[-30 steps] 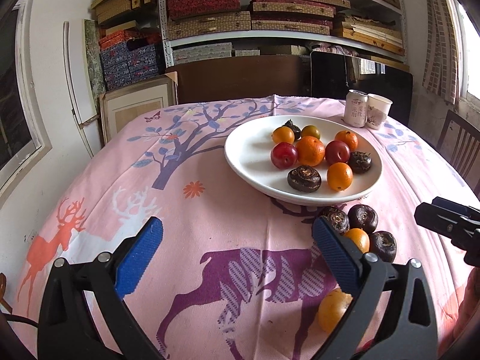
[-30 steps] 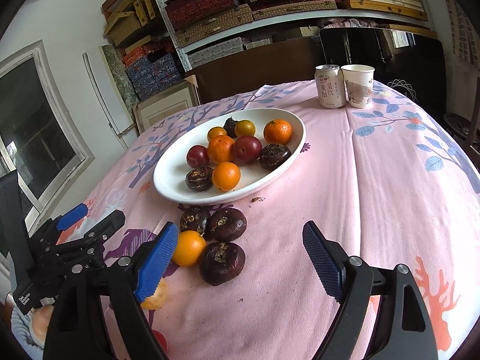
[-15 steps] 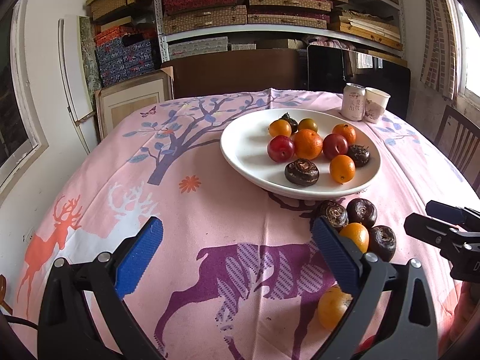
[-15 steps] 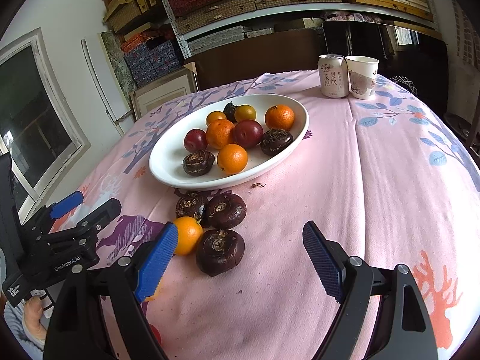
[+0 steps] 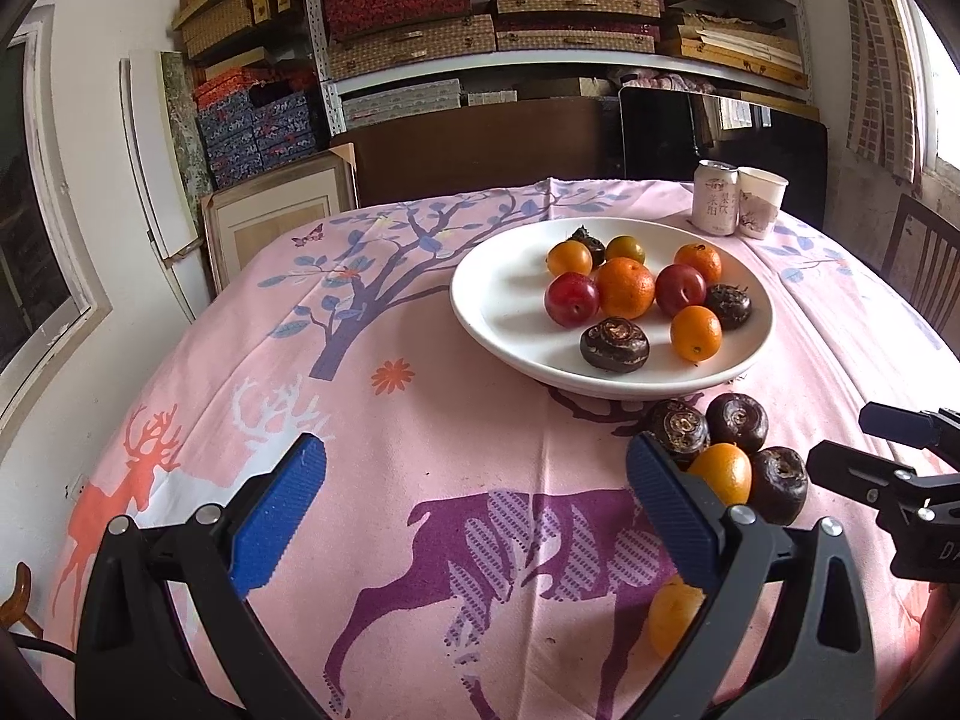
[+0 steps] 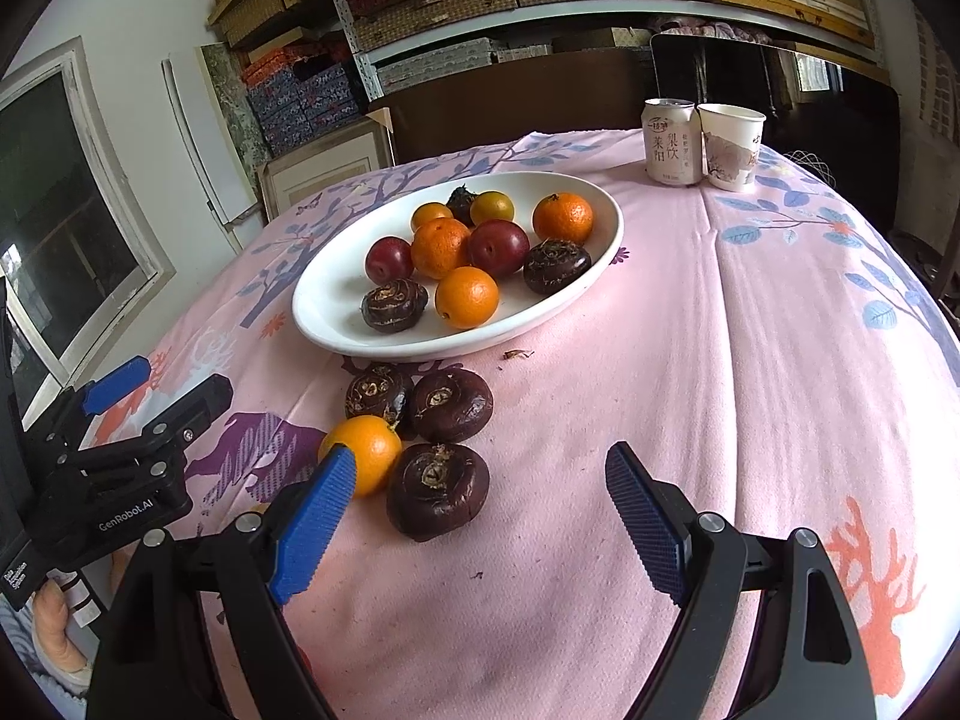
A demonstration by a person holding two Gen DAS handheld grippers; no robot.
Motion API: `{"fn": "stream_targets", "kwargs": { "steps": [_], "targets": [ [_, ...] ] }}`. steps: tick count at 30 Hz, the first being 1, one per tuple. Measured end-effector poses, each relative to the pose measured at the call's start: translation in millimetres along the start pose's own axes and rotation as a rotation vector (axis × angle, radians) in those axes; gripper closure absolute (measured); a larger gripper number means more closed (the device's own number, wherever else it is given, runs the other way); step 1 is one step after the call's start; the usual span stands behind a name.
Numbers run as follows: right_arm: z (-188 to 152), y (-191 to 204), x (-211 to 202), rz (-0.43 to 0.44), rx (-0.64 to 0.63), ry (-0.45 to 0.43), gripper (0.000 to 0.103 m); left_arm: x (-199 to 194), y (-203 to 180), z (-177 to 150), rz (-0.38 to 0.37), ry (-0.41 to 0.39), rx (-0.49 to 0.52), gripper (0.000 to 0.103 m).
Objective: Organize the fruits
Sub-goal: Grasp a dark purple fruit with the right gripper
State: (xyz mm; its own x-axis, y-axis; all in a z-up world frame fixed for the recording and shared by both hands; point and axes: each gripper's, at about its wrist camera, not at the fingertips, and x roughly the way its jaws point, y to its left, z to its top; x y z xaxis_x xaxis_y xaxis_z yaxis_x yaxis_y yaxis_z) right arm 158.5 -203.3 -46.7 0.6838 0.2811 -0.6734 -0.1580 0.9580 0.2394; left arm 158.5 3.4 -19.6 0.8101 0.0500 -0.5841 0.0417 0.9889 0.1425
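A white plate (image 5: 498,300) (image 6: 336,300) holds oranges, two red plums and dark water chestnuts. In front of it on the cloth lie three water chestnuts (image 6: 437,489) (image 5: 737,420) and an orange (image 6: 363,450) (image 5: 720,471). Another orange (image 5: 672,618) lies nearer, partly hidden behind my left gripper's right finger. My left gripper (image 5: 475,447) is open over bare cloth, left of the loose fruit. My right gripper (image 6: 480,462) is open, and the nearest water chestnut sits just ahead between its fingertips, untouched.
A drink can (image 6: 671,141) and a paper cup (image 6: 732,147) stand at the table's far right. The pink patterned tablecloth (image 6: 780,330) falls away at the edges. Shelves with boxes (image 5: 420,6) and a wooden chair (image 5: 924,270) lie beyond the table.
In the left wrist view the right gripper has edged slightly left toward the loose fruit. Both grippers remain open and no fruit has moved.
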Motion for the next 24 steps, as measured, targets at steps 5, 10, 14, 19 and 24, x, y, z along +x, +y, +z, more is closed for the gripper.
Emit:
{"fn": "stream_targets", "kwargs": {
  "steps": [5,10,14,19,24],
  "targets": [
    [-1,2,3,-0.004,-0.007,0.013,0.017,0,1,0,0.008,-0.001,-0.003,0.005],
    [-4,8,9,-0.019,-0.043,0.037,0.017,2,3,0,0.021,0.008,0.002,0.005],
    [-6,12,14,-0.027,-0.071,0.064,0.017,3,9,0,0.020,0.019,-0.025,0.005],
    [-10,18,23,-0.041,-0.111,0.105,0.018,4,12,1,0.021,0.023,-0.040,0.005],
    [-10,29,32,-0.054,-0.182,0.134,0.049,5,6,0,0.012,0.028,-0.007,0.005]
  ]
}}
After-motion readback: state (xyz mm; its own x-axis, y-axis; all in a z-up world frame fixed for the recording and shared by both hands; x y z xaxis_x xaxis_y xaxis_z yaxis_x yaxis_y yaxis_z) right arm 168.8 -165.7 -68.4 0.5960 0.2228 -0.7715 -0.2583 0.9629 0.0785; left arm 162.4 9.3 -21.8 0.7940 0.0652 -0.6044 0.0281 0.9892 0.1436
